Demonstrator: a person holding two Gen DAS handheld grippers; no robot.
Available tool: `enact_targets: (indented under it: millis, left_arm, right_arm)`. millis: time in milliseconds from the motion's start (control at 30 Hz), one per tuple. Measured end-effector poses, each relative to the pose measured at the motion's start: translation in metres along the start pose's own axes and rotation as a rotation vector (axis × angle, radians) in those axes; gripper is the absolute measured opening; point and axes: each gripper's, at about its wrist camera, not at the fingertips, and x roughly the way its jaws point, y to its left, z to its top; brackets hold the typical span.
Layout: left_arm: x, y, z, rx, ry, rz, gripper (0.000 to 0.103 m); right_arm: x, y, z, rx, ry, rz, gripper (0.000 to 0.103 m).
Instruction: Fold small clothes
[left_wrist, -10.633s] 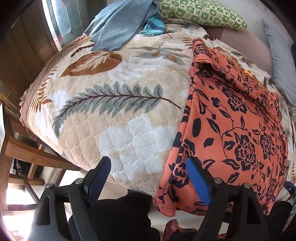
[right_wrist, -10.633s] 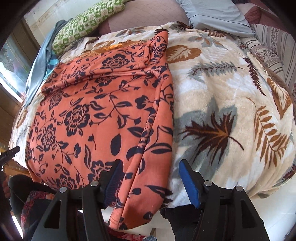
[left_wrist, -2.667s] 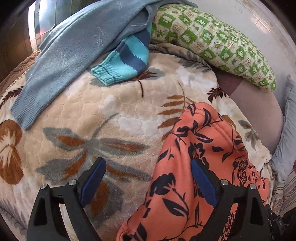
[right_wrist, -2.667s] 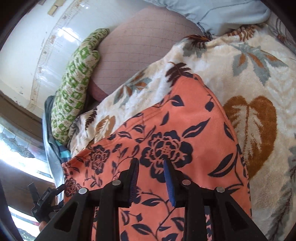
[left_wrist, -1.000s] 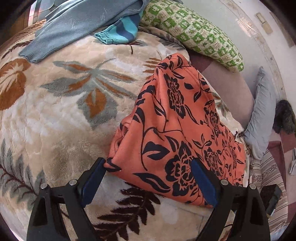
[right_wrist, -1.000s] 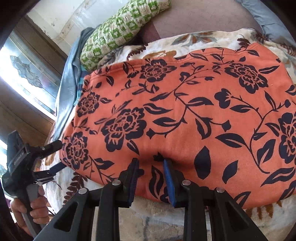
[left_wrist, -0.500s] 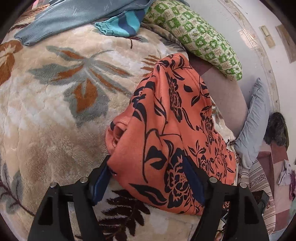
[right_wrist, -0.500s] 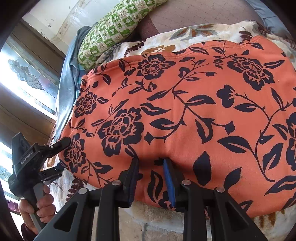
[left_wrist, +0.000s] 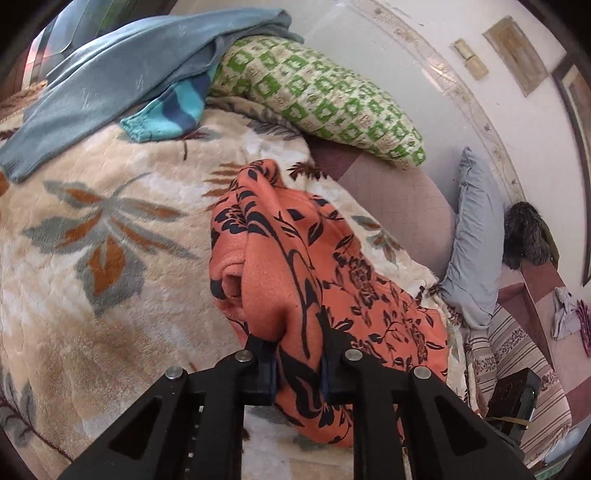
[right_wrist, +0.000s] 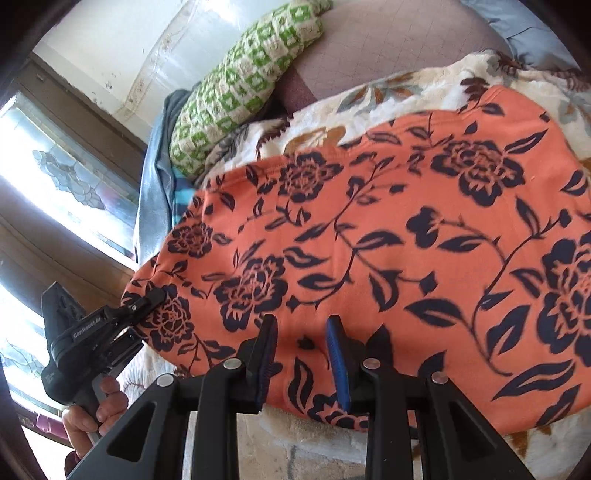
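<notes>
An orange garment with a dark floral print (left_wrist: 317, 258) lies folded on a cream leaf-patterned blanket (left_wrist: 92, 229). My left gripper (left_wrist: 297, 360) is shut on the garment's near-left corner, the cloth bunched between its fingers. In the right wrist view the garment (right_wrist: 388, 229) spreads wide and flat. My right gripper (right_wrist: 301, 345) is shut on the garment's near folded edge, its blue pads a narrow gap apart with cloth between. The left gripper (right_wrist: 147, 301) shows there at the garment's left corner, held by a hand.
A green checked pillow (left_wrist: 317, 96) and a blue-grey sweater (left_wrist: 110, 77) with a striped cuff lie at the bed's far side. A grey pillow (left_wrist: 476, 243) leans at the right. A window (right_wrist: 66, 192) is at the left.
My left gripper has closed from open onto the garment's left corner and the cloth has bunched up. My right gripper stays shut on the near edge, and the garment has shifted slightly.
</notes>
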Motion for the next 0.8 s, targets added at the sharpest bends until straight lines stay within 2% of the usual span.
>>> enact_targets:
  millis: [67,200,400,500,600,633,667,700,733,800]
  left_arm:
    - [-0.003,-0.022,0.001,0.061,-0.027,-0.026,0.016]
    - [0.000,-0.069,-0.001,0.169,-0.048,-0.081,0.016]
    - [0.022,-0.137,-0.018,0.286,-0.014,-0.165,0.016]
    - [0.043,-0.174,-0.035,0.341,0.044,-0.200,0.016]
    - [0.069,-0.210,-0.066,0.422,0.120,-0.223,0.016]
    - [0.079,-0.220,-0.080,0.463,0.155,-0.228,0.016]
    - [0.090,-0.228,-0.095,0.504,0.192,-0.224,0.016]
    - [0.100,-0.233,-0.110,0.537,0.232,-0.214,0.016]
    - [0.109,-0.233,-0.123,0.557,0.270,-0.205,0.016]
    - [0.122,-0.227,-0.141,0.577,0.311,-0.175,0.016]
  right_arm:
    - [-0.013,-0.012,0.009,0.039,-0.036,0.025,0.031]
    - [-0.038,-0.047,0.027,0.143,-0.107,0.016,0.031]
    - [-0.086,-0.100,0.051,0.317,-0.234,0.061,0.031]
    - [-0.104,-0.122,0.063,0.389,-0.275,0.149,0.032]
    - [-0.095,-0.142,0.075,0.470,-0.193,0.356,0.032]
    - [-0.088,-0.148,0.077,0.502,-0.153,0.423,0.036]
    - [-0.080,-0.153,0.079,0.535,-0.119,0.468,0.045]
    - [-0.073,-0.157,0.080,0.562,-0.090,0.483,0.070]
    - [-0.066,-0.160,0.082,0.573,-0.069,0.470,0.075]
    - [-0.054,-0.166,0.085,0.593,-0.032,0.429,0.075]
